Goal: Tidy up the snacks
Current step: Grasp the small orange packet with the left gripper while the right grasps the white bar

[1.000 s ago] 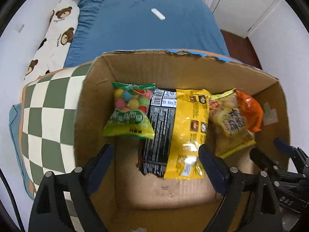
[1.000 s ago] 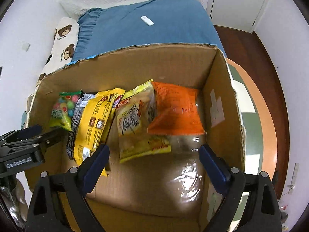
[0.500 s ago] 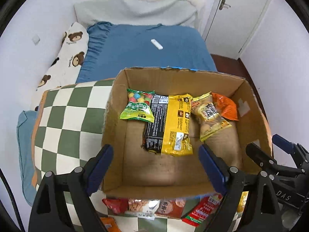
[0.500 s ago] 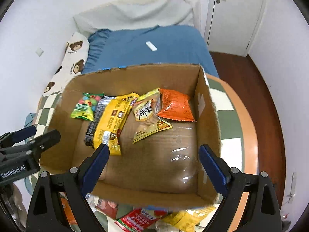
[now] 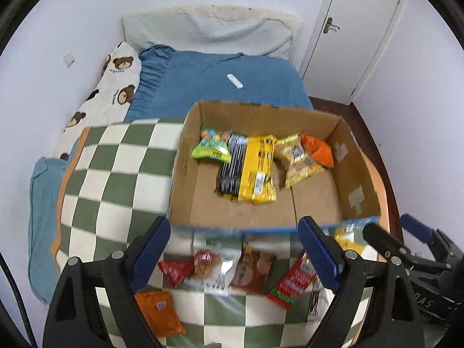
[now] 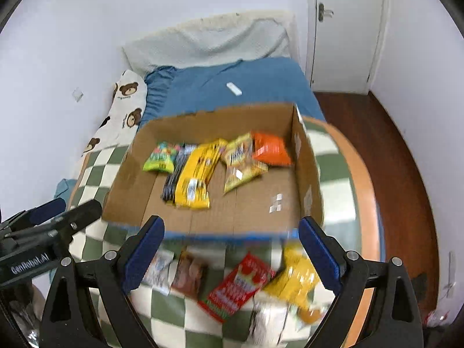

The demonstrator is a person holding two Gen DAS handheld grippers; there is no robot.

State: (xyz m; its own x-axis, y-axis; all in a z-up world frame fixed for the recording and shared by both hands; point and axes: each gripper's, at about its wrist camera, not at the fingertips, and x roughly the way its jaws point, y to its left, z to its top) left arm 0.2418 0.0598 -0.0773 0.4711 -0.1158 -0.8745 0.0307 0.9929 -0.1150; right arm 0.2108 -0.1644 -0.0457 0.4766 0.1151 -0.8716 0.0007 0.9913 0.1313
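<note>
Jaws on my left gripper (image 5: 235,256) stand wide with nothing between them; same on my right gripper (image 6: 232,256), wide and empty. Both hang above loose snack packets (image 5: 250,272) lying on the checked tablecloth (image 5: 116,174), just in front of the cardboard box (image 5: 359,179). Five packets (image 5: 255,171) already lie inside along the far wall. I judge these foil bags light, soft, crinkly and a bit slippery, contents crushable, so I'd pinch a sealed edge or a flat corner.
</note>
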